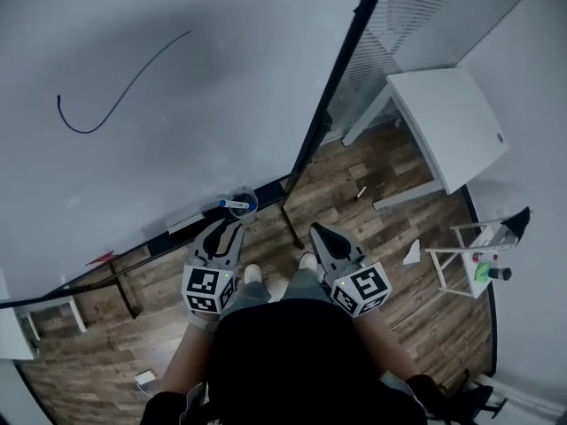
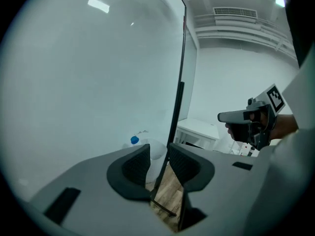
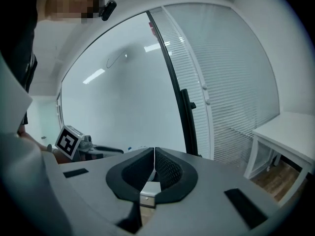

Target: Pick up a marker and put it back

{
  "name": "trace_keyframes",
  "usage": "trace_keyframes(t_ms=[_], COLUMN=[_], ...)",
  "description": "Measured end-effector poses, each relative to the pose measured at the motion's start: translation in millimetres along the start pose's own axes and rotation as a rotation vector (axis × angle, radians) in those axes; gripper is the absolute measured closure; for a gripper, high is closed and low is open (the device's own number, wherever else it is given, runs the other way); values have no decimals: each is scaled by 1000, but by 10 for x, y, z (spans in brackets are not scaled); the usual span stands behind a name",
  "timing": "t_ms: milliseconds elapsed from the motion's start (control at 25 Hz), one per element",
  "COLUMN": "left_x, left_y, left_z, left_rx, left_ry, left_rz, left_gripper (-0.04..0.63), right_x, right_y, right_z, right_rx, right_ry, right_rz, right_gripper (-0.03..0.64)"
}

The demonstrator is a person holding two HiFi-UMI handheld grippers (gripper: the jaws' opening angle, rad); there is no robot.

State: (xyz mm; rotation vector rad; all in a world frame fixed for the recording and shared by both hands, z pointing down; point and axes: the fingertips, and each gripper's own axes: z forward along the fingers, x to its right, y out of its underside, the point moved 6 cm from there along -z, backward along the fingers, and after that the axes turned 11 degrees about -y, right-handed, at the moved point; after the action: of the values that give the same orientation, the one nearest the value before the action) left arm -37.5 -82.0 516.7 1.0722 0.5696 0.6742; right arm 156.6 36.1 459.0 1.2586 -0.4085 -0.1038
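The marker point(image 1: 234, 204) sits in a round holder point(image 1: 252, 199) just ahead of the left gripper point(image 1: 227, 229), whose jaws are apart and empty. The right gripper point(image 1: 317, 233) is squeezed closed on nothing.

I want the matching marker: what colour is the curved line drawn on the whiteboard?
Dark blue. The line shows best in the head view.

Whiteboard point(image 1: 133, 87) before left gripper point(image 1: 227, 229), table point(image 1: 447, 122) rightward

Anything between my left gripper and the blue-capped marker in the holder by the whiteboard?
Nothing visible does. The left gripper, jaws apart, points at the marker standing in its holder just ahead, and only open air lies between them.
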Motion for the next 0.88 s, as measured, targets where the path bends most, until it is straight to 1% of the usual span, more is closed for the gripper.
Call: trace_keyframes(t_ms=[160, 480, 720, 880], left_x=[-78, -169, -227, -264], left_y=[55, -25, -20, -11], left_z=[140, 428, 562, 626], left_rx=[-18, -10, -29, -32], left_ry=[-104, -242, -317, -340], left_rz=[-55, -114, -138, -155], left_gripper=[474, 474, 474, 474], right_x=[226, 632, 783, 846], right_y=[-123, -242, -289, -305], right_z=[87, 191, 264, 307], right_rx=[-44, -88, -105, -113], right_ry=[-74, -133, -177, -196], right_rz=[-39, -56, -64, -62], right_gripper=[588, 588, 588, 588])
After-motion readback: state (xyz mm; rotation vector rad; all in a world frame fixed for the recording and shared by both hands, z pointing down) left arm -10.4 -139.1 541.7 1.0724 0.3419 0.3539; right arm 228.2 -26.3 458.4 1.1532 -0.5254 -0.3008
